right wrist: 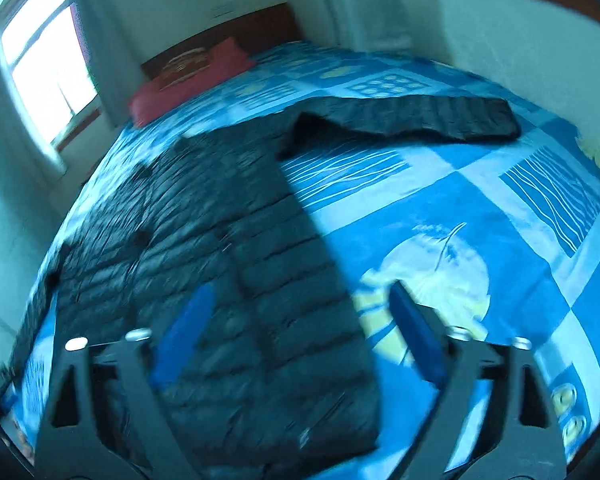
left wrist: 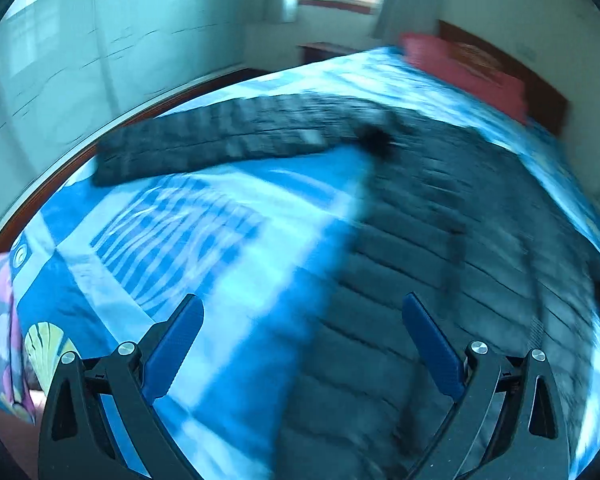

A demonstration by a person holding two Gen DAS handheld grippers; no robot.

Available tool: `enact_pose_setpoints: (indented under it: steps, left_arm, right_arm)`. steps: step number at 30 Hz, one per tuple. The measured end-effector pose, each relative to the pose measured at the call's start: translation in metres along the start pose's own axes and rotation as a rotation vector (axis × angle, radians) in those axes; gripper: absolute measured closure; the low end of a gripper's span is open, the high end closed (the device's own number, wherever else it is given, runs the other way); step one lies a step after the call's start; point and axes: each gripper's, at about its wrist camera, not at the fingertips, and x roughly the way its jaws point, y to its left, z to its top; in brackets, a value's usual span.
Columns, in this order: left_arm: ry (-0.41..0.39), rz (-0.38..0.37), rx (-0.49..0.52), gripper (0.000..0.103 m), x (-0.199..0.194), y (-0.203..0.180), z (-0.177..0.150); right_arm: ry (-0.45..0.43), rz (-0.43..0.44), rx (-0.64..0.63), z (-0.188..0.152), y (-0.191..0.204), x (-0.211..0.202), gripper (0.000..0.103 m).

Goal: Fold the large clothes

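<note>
My left gripper [left wrist: 303, 312] hangs over the bed with its blue pads [left wrist: 176, 344] spread wide and nothing between them. Below and ahead of my left fingers lies the dark quilted puffer jacket [left wrist: 440, 240], spread flat on the blue patterned bedspread [left wrist: 204, 224]; its body runs under my right-hand pad and away up the bed, and one sleeve [left wrist: 204, 144] stretches out flat, far ahead and off to the left of my fingers.

My right gripper [right wrist: 300, 308] is also released, pads apart and gripping nothing. The jacket's body [right wrist: 204, 220] sits under my left-hand pad [right wrist: 188, 320] and reaches between the fingers, while its straight side edge passes just inside my right-hand pad. Its other sleeve [right wrist: 420, 116] lies extended ahead and to the right. A red pillow [right wrist: 188, 76] rests against the wooden headboard [right wrist: 256, 28], well beyond the jacket. Both views are smeared by motion blur, so the jacket's fine details are not readable.
</note>
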Motion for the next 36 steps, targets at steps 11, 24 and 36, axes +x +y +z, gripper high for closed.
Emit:
enact_pose_setpoints:
  steps: [11, 24, 36]
  left_arm:
    - [0.062, 0.153, -0.129, 0.004, 0.073, 0.033, 0.022]
    - [0.108, 0.221, -0.062, 0.004, 0.093, 0.019, 0.013]
    - [0.096, 0.246, -0.052, 0.004, 0.093, 0.017, 0.012]
  right_arm:
    - [-0.135, -0.023, 0.372, 0.084, -0.136, 0.078, 0.025]
    - [-0.283, -0.046, 0.612, 0.138, -0.226, 0.139, 0.025]
    - [-0.321, -0.052, 0.686, 0.16, -0.26, 0.159, 0.097]
